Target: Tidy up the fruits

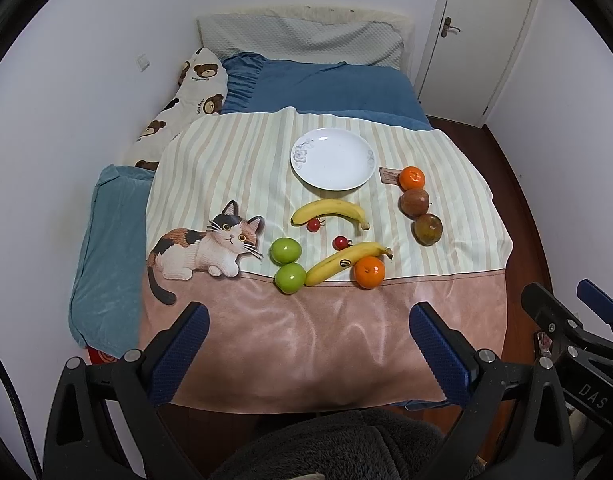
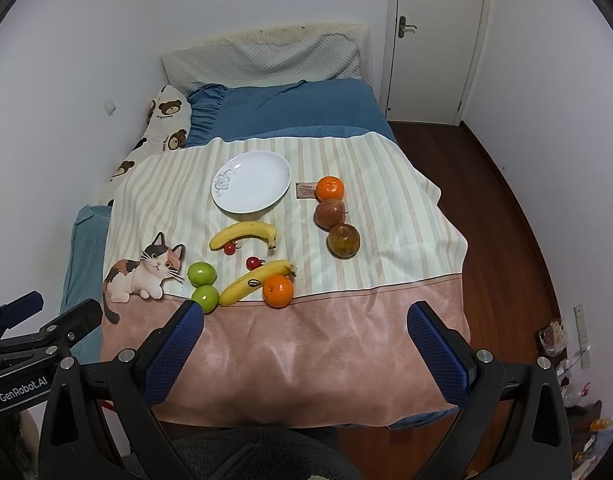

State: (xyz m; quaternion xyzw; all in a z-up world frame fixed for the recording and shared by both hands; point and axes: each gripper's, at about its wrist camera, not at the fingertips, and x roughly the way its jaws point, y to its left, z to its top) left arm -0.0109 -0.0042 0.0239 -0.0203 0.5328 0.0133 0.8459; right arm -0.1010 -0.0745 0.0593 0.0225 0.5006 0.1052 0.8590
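Nearest the lens, bottom of each wrist view: left gripper (image 1: 308,344) and right gripper (image 2: 305,346), both with jaws spread wide, nothing between the blue pads, held above the pink hem of the cloth (image 1: 306,340). Neither touches any fruit. The right gripper also shows at the lower right edge of the left view.

Items on the striped cloth, listed left to right as seen in the left view:

- Printed cat (image 1: 204,250), left of centre; decoration only.
- Two green apples (image 1: 285,250), lower centre, just beside each other, the nearer one touching the tip of a banana.
- Upper banana (image 1: 330,210), centre, with a cherry tomato (image 1: 314,225) tucked against its underside.
- Second cherry tomato (image 1: 340,242), just beside the lower banana (image 1: 344,262), which carries a sticker.
- Near orange (image 1: 369,273), touching the lower banana.
- White plate (image 1: 332,159), upper centre, bare.
- Paper tag (image 1: 389,176), right of the plate.
- Far orange (image 1: 412,178), then two reddish-brown apples (image 1: 415,202), in a touching line running down the right side.

Progress, as judged: nothing done. The plate holds no fruit, and all ten pieces lie loose on the cloth. If the plate is the collecting spot, every piece remains to be moved.
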